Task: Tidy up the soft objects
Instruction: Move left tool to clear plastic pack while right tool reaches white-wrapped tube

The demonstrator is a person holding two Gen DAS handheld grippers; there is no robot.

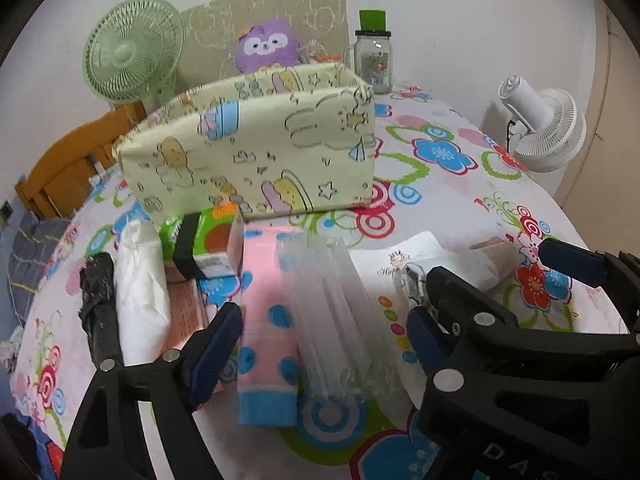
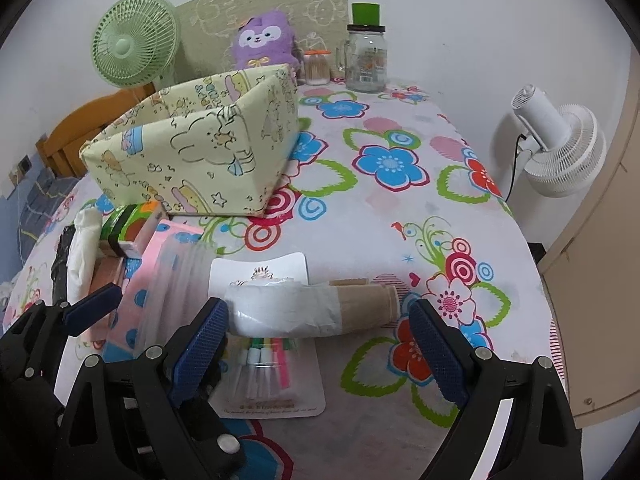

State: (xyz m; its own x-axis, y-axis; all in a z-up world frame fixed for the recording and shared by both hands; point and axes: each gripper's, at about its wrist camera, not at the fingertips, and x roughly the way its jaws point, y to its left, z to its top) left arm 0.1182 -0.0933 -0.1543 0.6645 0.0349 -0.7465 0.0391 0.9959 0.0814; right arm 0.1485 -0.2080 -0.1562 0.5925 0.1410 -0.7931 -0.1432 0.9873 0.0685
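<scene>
Between my left fingers (image 1: 320,344), left-wrist view: pink dotted sock (image 1: 266,332) w/ blue cuff, lying flat on the desk (image 1: 460,200), long axis running away from me toward the fabric bin (image 1: 256,148). Clear plastic sleeve (image 1: 332,312) lies alongside it on the right, same axis, partly overlapping. Left fingers stand wide apart, gripping nothing; the sock sits nearer the left pad, the sleeve mid-gap. White soft pack (image 1: 140,292) is outside the gap, to the left. My right gripper (image 1: 560,280) shows at far right.

Right-wrist view: right fingers (image 2: 316,340) also spread, empty. White-wrapped roll (image 2: 304,308) w/ tan end lies crosswise just beyond the tips, long axis left–right, resting over a carded marker set (image 2: 272,360). Sock (image 2: 136,300) is off to the left, by my left gripper (image 2: 92,304).

Judgement: left hand is nearer the sock; its pads already straddle the short axis. Bin is straight ahead, open top.
</scene>
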